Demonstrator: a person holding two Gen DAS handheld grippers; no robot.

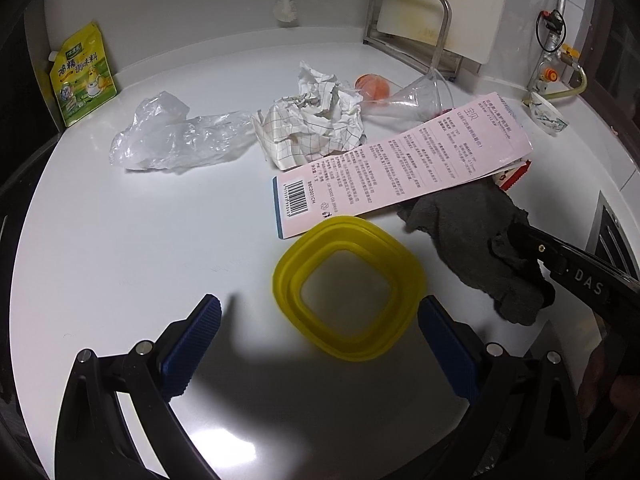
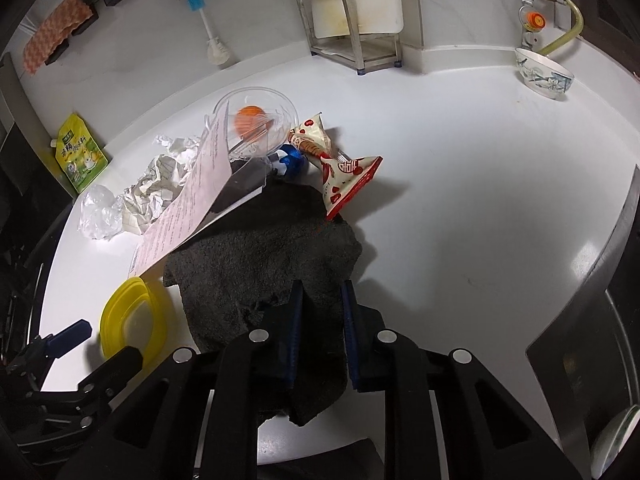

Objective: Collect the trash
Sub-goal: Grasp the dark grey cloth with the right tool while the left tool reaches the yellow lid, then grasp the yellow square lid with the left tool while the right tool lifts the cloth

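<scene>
My right gripper (image 2: pixel 322 288) is shut on a dark grey cloth (image 2: pixel 260 248), bunched between its blue pads; in the left wrist view it grips that cloth (image 1: pixel 472 232) at the right. My left gripper (image 1: pixel 320 304) is open, its fingers on either side of a yellow square container (image 1: pixel 348 292) on the white counter. Behind lie a pink printed carton (image 1: pixel 400 168), crumpled checked paper (image 1: pixel 320 120), a clear plastic bag (image 1: pixel 172 136), a tipped clear cup (image 2: pixel 256 124) with something orange seen through it, and a red-and-white snack wrapper (image 2: pixel 348 180).
A yellow seasoning pouch (image 1: pixel 84 76) leans on the back-left wall. A steel rack with a cutting board (image 2: pixel 352 20) and a brush (image 2: pixel 216 48) stand at the back. A patterned bowl (image 2: pixel 544 74) sits at the back right. A dark metal edge (image 2: pixel 580 320) borders the counter's right.
</scene>
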